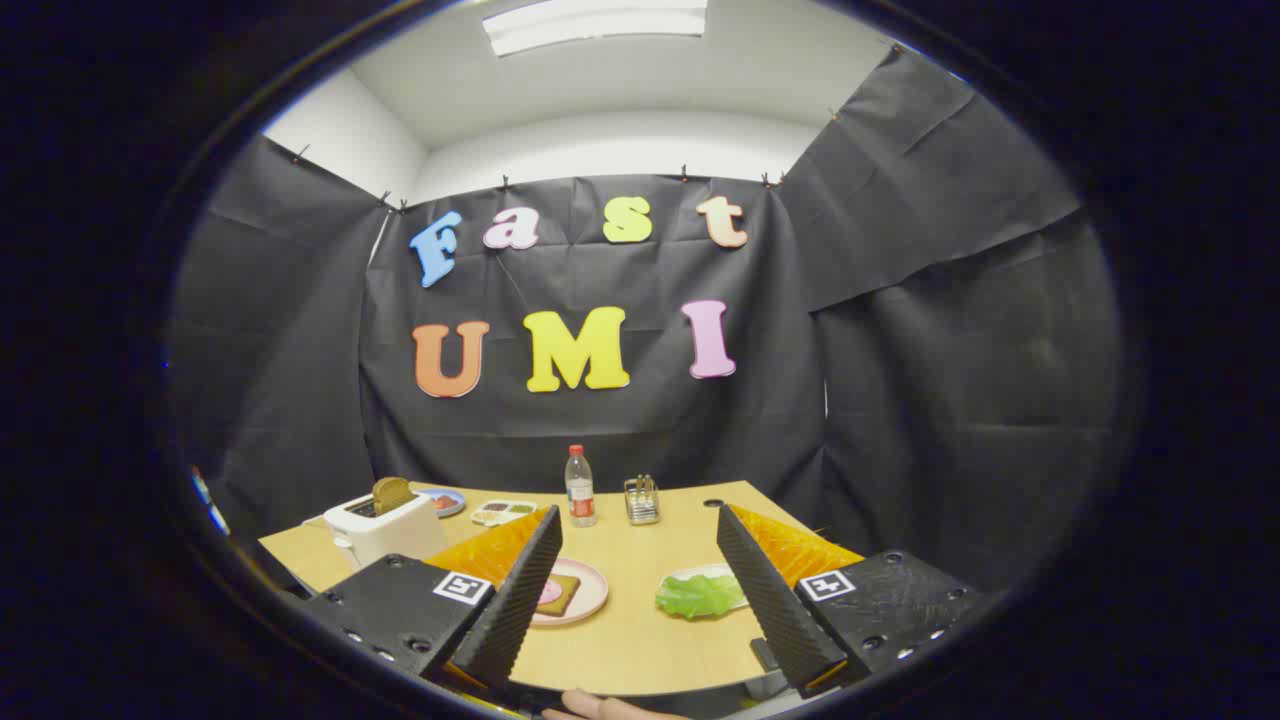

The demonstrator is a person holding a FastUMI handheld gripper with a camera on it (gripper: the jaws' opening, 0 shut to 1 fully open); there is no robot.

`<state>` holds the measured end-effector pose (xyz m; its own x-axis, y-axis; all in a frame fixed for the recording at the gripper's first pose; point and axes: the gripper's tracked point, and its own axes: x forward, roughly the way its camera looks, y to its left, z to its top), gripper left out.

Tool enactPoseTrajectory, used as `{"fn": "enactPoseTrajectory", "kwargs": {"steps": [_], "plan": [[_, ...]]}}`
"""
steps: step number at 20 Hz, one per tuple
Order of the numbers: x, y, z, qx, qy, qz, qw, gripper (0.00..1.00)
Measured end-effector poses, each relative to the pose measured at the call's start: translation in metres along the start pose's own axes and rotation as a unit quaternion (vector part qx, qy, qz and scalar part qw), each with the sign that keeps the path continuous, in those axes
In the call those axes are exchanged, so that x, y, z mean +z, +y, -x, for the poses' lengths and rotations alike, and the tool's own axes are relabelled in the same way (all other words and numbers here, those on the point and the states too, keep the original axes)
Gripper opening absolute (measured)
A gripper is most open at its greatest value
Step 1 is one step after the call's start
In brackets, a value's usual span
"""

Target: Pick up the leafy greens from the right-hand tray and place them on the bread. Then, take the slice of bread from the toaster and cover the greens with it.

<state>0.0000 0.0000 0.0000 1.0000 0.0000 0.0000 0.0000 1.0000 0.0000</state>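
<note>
Green and crinkled, the leafy greens (700, 595) are seen lying flat on a pale tray (722, 577), just ahead of the tool's right finger, which overlaps the tray's right part. The long axis of the leaf runs crosswise to the fingers, from the tray's left edge toward the right finger; one single ruffled piece is made out, its left end hanging slightly past the tray rim.

The tool (640, 590) is held wide, nothing between its fingers (520, 600), and it is raised above the near edge of the wooden surface (640, 650), pointed level toward the back of the booth. A part of a hand (600, 708) is noted below, at the surface's near edge.

Just beside the left finger, a pink plate (585, 595) is recorded, carrying a brown slice of bread (562, 592) with something pink on it, partly hidden by that finger. Plate and tray lie apart, bare surface between them.

Further off to the left a white toaster (385, 525) is noted, a browned slice of toast (392, 493) standing upright out of its slot. Behind it a small dish (445, 502) and a compartment tray (503, 512) are seen; contents too small to tell. A clear bottle (580, 487) with a red cap and a small metal rack (641, 500) stand upright at the far side of the surface.
</note>
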Motion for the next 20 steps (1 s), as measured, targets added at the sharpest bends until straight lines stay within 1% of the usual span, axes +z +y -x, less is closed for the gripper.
{"fn": "enactPoseTrajectory", "kwargs": {"steps": [6,9,12,20], "plan": [[-0.015,0.006,-0.008,-0.015,0.018,0.004,1.000,0.96],[-0.026,0.017,-0.012,-0.009,0.029,0.005,1.000,0.96],[-0.032,0.018,-0.014,-0.009,0.038,0.012,0.999,0.96],[-0.022,0.011,-0.013,-0.019,0.026,0.015,0.999,0.96]]}}
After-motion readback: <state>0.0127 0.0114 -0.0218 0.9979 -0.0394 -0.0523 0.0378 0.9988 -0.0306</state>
